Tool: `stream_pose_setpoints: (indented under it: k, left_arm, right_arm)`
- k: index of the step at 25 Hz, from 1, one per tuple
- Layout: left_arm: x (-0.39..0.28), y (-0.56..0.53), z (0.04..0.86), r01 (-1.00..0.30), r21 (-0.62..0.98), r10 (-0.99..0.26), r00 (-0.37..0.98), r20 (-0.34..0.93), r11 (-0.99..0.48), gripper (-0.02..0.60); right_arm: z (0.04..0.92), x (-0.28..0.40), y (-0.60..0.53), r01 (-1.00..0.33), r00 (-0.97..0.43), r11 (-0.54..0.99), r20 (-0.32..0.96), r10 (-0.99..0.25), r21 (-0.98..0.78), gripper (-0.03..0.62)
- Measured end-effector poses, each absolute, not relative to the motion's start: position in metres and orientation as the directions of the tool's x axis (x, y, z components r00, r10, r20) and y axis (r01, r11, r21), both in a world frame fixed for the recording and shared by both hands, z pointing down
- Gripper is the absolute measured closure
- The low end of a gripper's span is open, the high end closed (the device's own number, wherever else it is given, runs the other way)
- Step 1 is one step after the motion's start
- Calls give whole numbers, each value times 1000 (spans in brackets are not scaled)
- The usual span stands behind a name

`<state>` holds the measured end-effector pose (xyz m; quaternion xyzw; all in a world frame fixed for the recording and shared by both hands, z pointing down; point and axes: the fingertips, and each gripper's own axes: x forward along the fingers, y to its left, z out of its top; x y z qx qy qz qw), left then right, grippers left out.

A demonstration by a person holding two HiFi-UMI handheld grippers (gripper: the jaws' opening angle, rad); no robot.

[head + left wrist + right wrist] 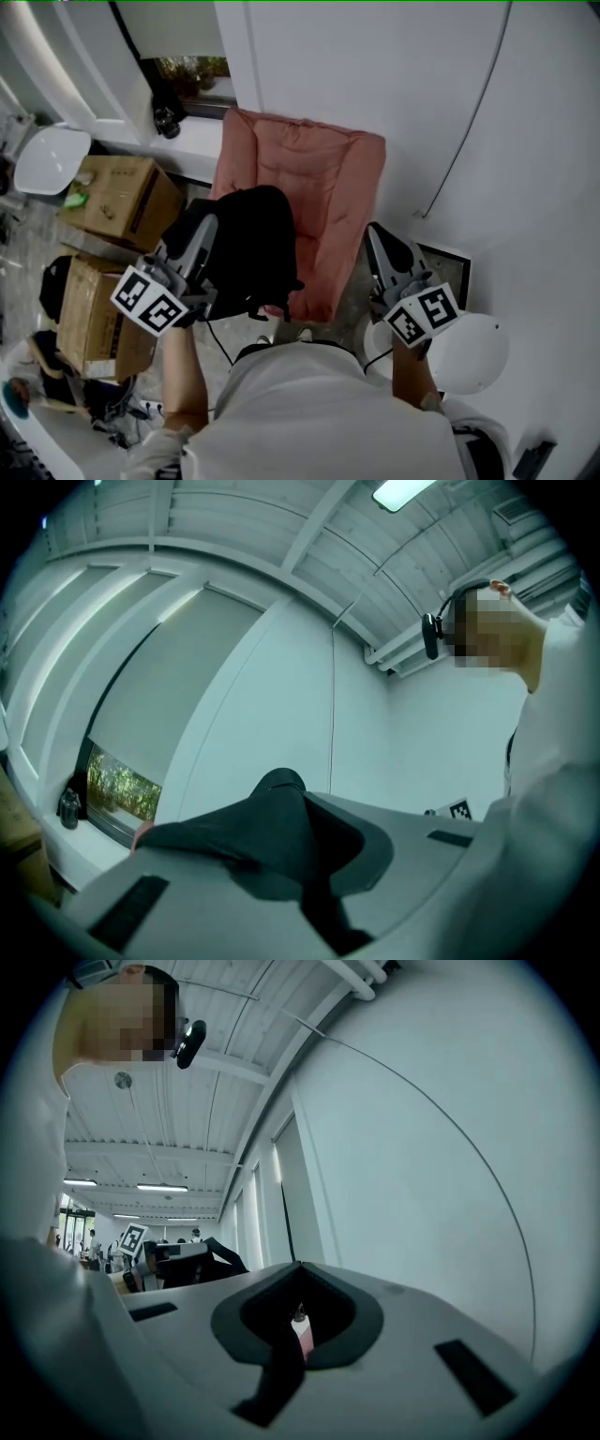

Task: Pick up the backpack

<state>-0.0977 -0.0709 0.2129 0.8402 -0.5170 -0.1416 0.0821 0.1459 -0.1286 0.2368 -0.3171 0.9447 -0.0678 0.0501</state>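
The black backpack [253,248] hangs in front of the pink armchair [328,178], its top at my left gripper [204,228]. In the left gripper view a black strap [272,827] of the backpack runs up out of the jaws, and the left gripper [305,878] is shut on it. My right gripper [375,234] is raised beside the armchair's right arm. Its jaws stand together in the right gripper view, where the right gripper [298,1330] holds nothing that I can see. Only a sliver of pink shows through the slit between its jaws.
Two cardboard boxes [117,197] [89,314] stand left of the armchair. A white round seat [52,157] is at the far left and another white round object [473,352] at the lower right. White walls close in behind and to the right. A window sill [192,117] runs behind the chair.
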Motion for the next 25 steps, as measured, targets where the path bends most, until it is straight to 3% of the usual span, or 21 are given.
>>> stream_pose_setpoints:
  k: [12, 25]
  left_arm:
    - [-145, -22, 168, -956, 154, -961, 222, -167, -248, 560]
    - [-189, 23, 162, -980, 173, -985, 69, -156, -96, 560]
  right_arm:
    - [214, 172, -125, -663, -737, 740, -76, -671, -107, 572]
    - [218, 201, -129, -743, -660, 661, -46, -750, -104, 572]
